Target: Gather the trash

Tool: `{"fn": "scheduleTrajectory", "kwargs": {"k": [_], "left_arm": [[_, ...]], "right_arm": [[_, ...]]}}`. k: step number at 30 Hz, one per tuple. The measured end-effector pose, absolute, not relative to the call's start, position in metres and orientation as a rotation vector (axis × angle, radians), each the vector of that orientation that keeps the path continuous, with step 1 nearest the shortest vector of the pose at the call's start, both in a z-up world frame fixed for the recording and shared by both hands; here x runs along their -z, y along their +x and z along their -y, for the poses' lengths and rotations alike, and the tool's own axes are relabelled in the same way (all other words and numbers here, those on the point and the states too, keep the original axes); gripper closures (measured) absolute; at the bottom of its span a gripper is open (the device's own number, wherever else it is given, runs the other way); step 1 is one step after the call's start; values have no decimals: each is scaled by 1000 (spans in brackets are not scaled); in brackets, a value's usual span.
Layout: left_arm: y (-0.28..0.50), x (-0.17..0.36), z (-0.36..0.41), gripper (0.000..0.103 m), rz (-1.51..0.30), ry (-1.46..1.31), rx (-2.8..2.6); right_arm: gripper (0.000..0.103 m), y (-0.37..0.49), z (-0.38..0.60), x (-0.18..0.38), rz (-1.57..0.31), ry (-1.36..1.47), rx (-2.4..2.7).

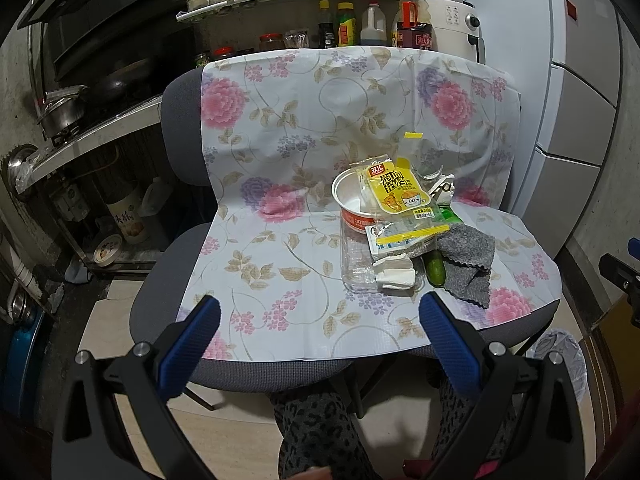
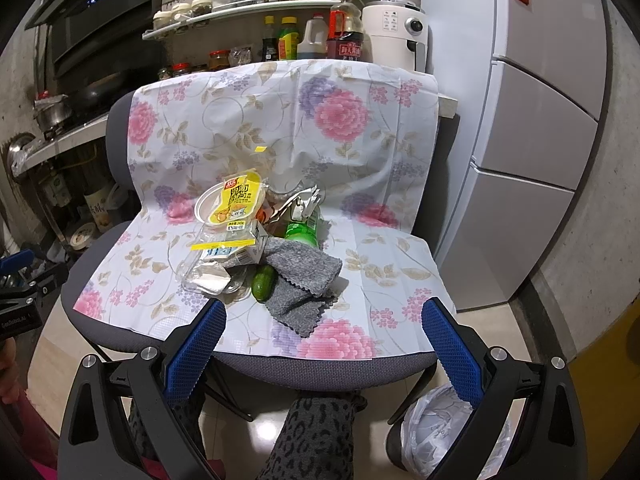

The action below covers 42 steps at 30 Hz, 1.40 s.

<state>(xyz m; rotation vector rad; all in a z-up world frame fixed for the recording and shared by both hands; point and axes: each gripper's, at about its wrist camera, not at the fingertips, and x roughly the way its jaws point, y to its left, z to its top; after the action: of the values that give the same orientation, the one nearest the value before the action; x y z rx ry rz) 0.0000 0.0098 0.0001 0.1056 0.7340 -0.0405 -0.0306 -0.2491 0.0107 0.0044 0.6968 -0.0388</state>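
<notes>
A pile of trash lies on a chair covered with a floral cloth [image 1: 280,264]: a yellow snack wrapper [image 1: 396,192] over a red-and-white bowl [image 1: 352,204], a clear plastic bottle [image 1: 356,264], a small carton [image 1: 400,244], crumpled white paper [image 1: 396,274], a cucumber [image 1: 434,268] and a grey rag [image 1: 468,258]. In the right wrist view the wrapper [image 2: 236,200], cucumber [image 2: 264,282], rag [image 2: 304,280] and a green bottle [image 2: 304,228] show. My left gripper [image 1: 320,312] and right gripper [image 2: 324,316] are both open and empty, hovering before the chair's front edge.
A bin lined with a white bag [image 2: 436,432] stands on the floor at the right of the chair. A fridge [image 2: 540,140] is on the right, a stove with pots [image 1: 68,112] on the left, and shelves of bottles [image 1: 360,24] behind. The person's legs [image 2: 312,440] are below.
</notes>
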Motion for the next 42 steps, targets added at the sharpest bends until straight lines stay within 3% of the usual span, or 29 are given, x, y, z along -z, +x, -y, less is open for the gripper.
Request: {"fn": "scheduleTrajectory", "kwargs": {"k": [42], "left_arm": [[-1, -4, -11, 6, -728, 100, 41]], "right_arm": [[6, -30, 248, -12, -695, 5, 38]]}}
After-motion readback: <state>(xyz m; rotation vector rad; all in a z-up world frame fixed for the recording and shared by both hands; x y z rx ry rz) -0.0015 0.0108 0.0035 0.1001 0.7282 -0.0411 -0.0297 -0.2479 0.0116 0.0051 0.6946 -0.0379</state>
